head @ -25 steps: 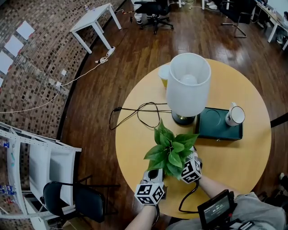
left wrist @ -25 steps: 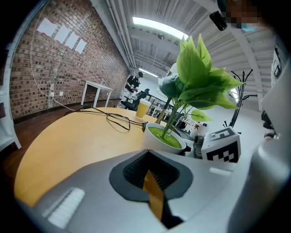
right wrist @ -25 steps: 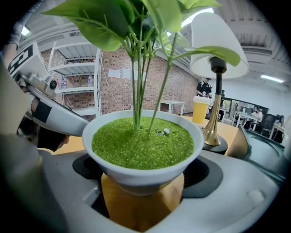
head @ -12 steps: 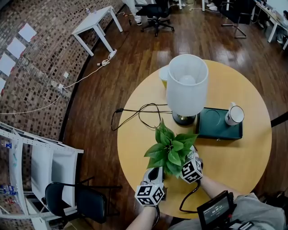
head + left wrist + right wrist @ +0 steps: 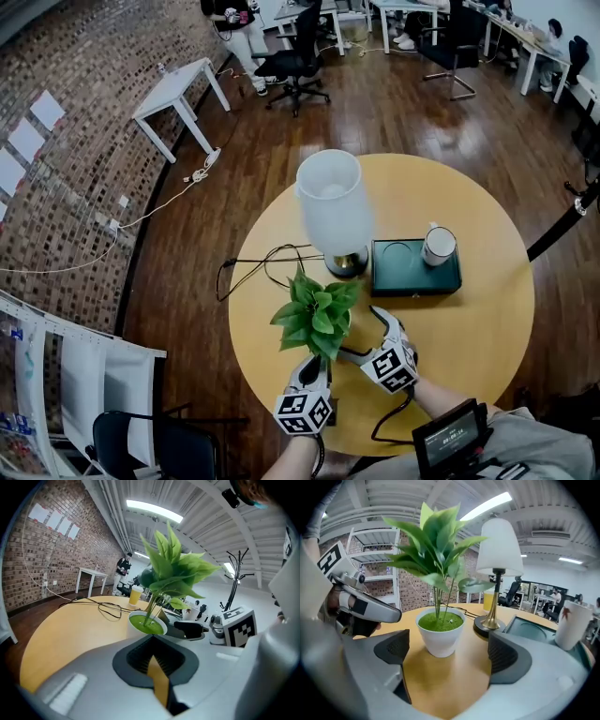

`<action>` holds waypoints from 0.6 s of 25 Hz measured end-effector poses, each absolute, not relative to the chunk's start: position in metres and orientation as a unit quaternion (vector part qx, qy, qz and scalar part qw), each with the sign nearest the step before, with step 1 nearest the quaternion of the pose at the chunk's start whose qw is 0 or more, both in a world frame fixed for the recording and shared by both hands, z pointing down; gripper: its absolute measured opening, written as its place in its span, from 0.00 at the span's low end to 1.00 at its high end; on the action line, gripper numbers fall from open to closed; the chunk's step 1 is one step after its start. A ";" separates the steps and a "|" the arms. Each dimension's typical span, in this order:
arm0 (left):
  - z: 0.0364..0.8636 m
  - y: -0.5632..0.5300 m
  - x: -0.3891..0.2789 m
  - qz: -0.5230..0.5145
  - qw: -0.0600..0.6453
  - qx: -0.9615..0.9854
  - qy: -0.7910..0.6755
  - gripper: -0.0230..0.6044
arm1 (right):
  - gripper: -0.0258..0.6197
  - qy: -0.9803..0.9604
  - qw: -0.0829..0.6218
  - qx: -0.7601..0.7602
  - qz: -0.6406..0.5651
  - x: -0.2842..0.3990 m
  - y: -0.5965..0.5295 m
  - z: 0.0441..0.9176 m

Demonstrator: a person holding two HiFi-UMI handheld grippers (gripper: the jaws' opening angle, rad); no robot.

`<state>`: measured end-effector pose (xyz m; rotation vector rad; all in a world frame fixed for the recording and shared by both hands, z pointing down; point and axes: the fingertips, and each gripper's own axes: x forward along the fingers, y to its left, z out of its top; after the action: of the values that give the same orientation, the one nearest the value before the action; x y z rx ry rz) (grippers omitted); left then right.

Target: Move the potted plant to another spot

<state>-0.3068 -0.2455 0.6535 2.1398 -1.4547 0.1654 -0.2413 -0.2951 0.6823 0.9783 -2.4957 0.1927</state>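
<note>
The potted plant [image 5: 314, 319], green leaves in a small white pot [image 5: 440, 632], stands upright on the round wooden table [image 5: 469, 328], near its front edge and just in front of the lamp. My right gripper [image 5: 449, 660] is open; the pot stands just ahead of its two dark pads, apart from both. In the head view the right gripper [image 5: 366, 336] lies right of the plant. My left gripper [image 5: 152, 660] is shut on nothing, a little short of the pot [image 5: 146, 624]; the head view shows the left gripper [image 5: 314, 366] right below the leaves.
A white-shaded lamp [image 5: 330, 206] with a brass foot stands behind the plant, its black cable [image 5: 262, 267] looping left. A dark green tray [image 5: 412, 272] with a white mug [image 5: 438, 246] lies to the right. A yellow cup [image 5: 490, 601] stands behind the lamp. Chairs and white tables stand around.
The head view has swung, so the table sits more central. My right gripper now stands open and a little back from the pot. The plant keeps its place by the lamp.
</note>
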 end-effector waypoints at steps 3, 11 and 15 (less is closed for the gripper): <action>0.633 -0.243 -0.288 0.054 0.255 0.807 -0.530 0.03 | 0.84 -0.902 0.218 0.368 0.060 -0.222 -0.290 0.655; 0.576 -0.212 -0.247 0.030 0.214 0.825 -0.523 0.03 | 0.77 -0.901 0.188 0.388 0.053 -0.178 -0.248 0.584; 0.552 -0.198 -0.232 0.014 0.191 0.837 -0.513 0.03 | 0.61 -0.898 0.167 0.403 0.052 -0.164 -0.223 0.555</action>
<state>-0.2322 -0.1982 0.5523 2.3499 -1.4406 0.0396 -0.1640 -0.2230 0.5550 1.1473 -2.5568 0.1476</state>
